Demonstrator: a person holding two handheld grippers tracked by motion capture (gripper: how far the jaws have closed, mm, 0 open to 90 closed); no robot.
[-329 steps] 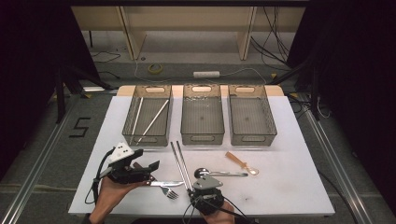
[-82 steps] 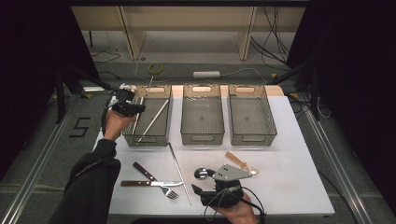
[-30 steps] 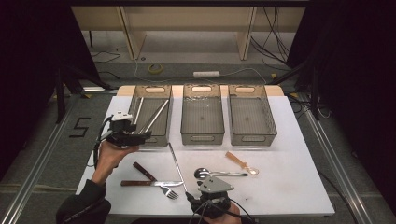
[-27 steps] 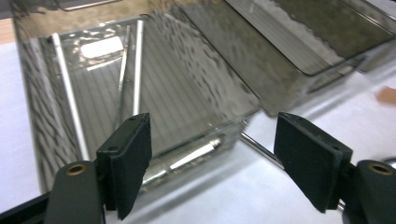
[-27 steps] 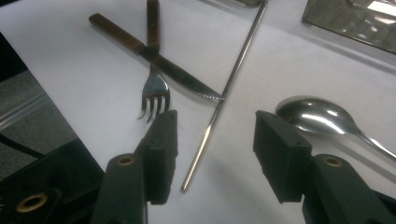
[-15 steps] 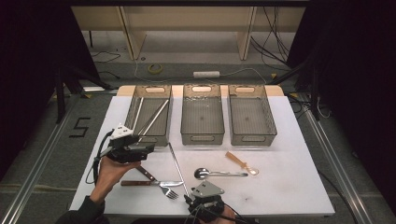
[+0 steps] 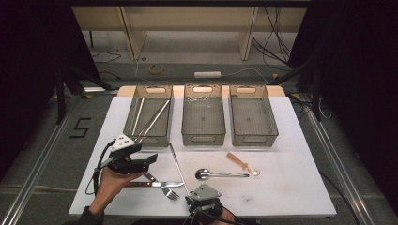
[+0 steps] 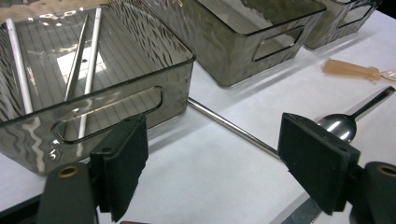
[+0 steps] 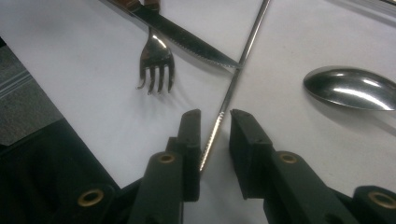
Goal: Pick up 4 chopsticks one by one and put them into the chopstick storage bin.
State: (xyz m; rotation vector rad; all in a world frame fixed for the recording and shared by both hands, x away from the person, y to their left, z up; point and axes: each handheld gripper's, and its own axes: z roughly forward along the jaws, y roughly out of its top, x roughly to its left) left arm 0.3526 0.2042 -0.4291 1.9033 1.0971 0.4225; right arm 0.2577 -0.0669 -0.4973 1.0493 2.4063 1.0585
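Observation:
A long metal chopstick (image 7: pixel 178 168) lies on the white table (image 7: pixel 291 187), from the left bin toward the front edge. My right gripper (image 7: pixel 195 199) is at its near end. In the right gripper view the jaws (image 9: pixel 215 126) have just been closing, with the chopstick (image 9: pixel 238 70) in the narrow gap between the pads, not pressed. My left gripper (image 7: pixel 151 159) hovers over the knife handle. Its jaws (image 8: pixel 212 158) have just been opening and stand wide, with nothing between them.
A knife (image 7: pixel 155 183) and fork (image 7: pixel 166 191) lie crossed at the front left. A metal spoon (image 7: pixel 220 174) and an amber plastic spoon (image 7: pixel 241 164) lie to the right. Three grey bins stand behind: left (image 7: pixel 148 139) holding chopsticks, middle (image 7: pixel 203 139), right (image 7: pixel 253 139).
My left gripper has come away from the left bin, back toward the front edge and lower, to above the knife. The right hand has stayed at the chopstick's near end.

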